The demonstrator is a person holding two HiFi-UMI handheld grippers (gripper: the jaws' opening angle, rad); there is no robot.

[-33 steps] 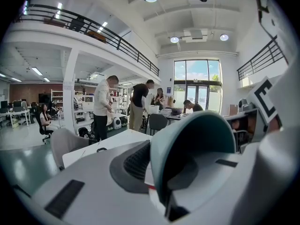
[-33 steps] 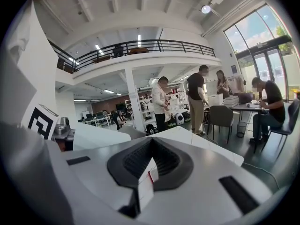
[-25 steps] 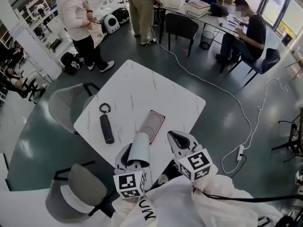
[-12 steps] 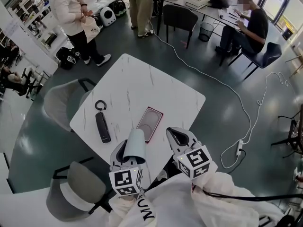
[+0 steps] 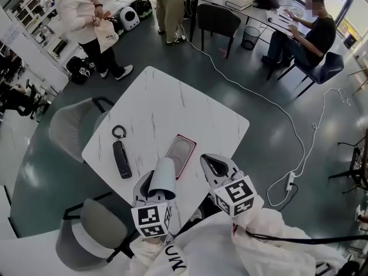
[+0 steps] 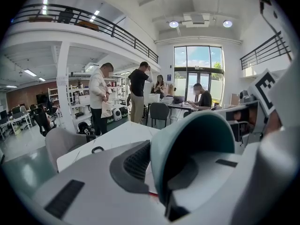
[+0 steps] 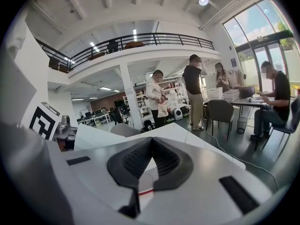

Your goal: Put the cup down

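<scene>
White table (image 5: pixel 172 105) | left tool (image 5: pixel 153 184) grips cup (image 5: pixel 164 176) | right tool (image 5: pixel 211 167) closed

My head camera sits high over the white table (image 5: pixel 172 105) and looks steeply down. My left gripper (image 5: pixel 158 188) and my right gripper (image 5: pixel 211 165) show close under the lens at the bottom edge. The left gripper camera rides just behind its jaws and faces level across the table toward the tall windows (image 6: pixel 197 67), with the cup (image 6: pixel 192 146) filling its near field. The right gripper camera looks much the same way along its own jaws, very near them. All three views share the tabletop, the standing person in white (image 5: pixel 86 16) and the seated person (image 5: pixel 313 36) at the far desk.
</scene>
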